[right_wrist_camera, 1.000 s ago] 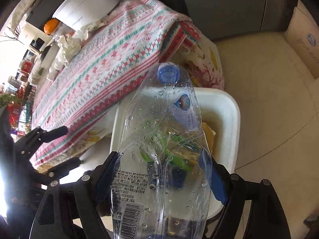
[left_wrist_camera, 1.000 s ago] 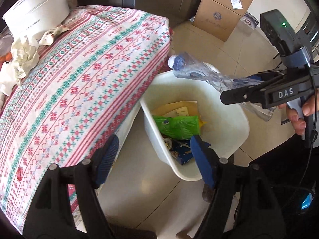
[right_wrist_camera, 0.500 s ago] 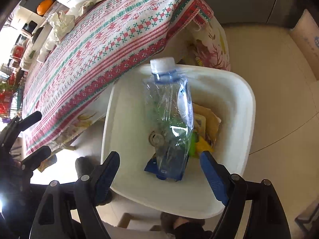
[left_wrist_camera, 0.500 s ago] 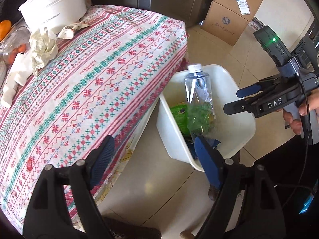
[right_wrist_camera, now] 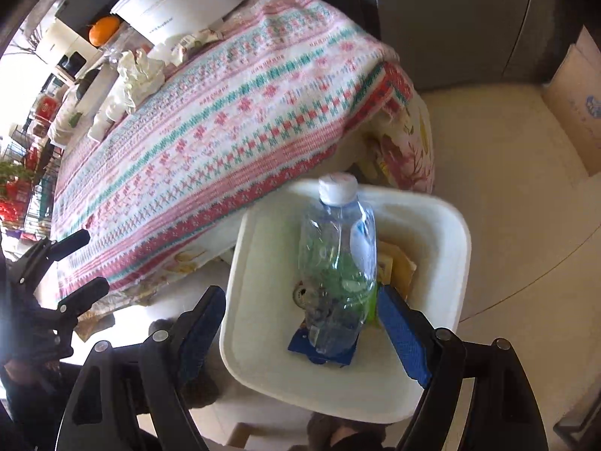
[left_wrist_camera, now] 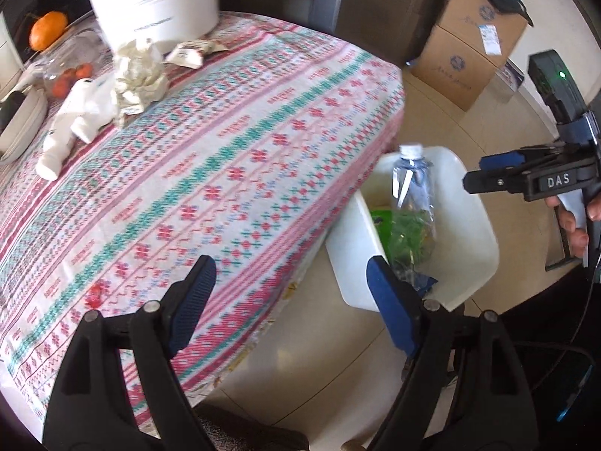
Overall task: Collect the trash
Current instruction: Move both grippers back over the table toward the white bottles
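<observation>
A clear plastic bottle (right_wrist_camera: 338,263) with a white cap stands leaning inside the white bin (right_wrist_camera: 443,225), on top of green, yellow and blue wrappers. My right gripper (right_wrist_camera: 300,323) hangs open above the bin's near side with nothing between its fingers. In the left wrist view the bottle (left_wrist_camera: 411,203) shows in the bin (left_wrist_camera: 477,233) beside the table. My left gripper (left_wrist_camera: 289,297) is open and empty over the table's edge, and the right gripper (left_wrist_camera: 488,174) shows from the side. Crumpled paper (left_wrist_camera: 139,75), a wrapper (left_wrist_camera: 191,54) and white trash (left_wrist_camera: 75,120) lie on the patterned tablecloth (left_wrist_camera: 210,173).
A white pot (left_wrist_camera: 157,11) with a long handle stands at the table's far end, beside an orange (left_wrist_camera: 47,32) and a clear box of fruit (left_wrist_camera: 71,71). Cardboard boxes (left_wrist_camera: 469,52) sit on the tiled floor by a dark cabinet (left_wrist_camera: 383,7).
The right gripper let go of the bottle, which dropped into the bin and now leans there. Both grippers rose and pulled back; the left view swung toward the table.
</observation>
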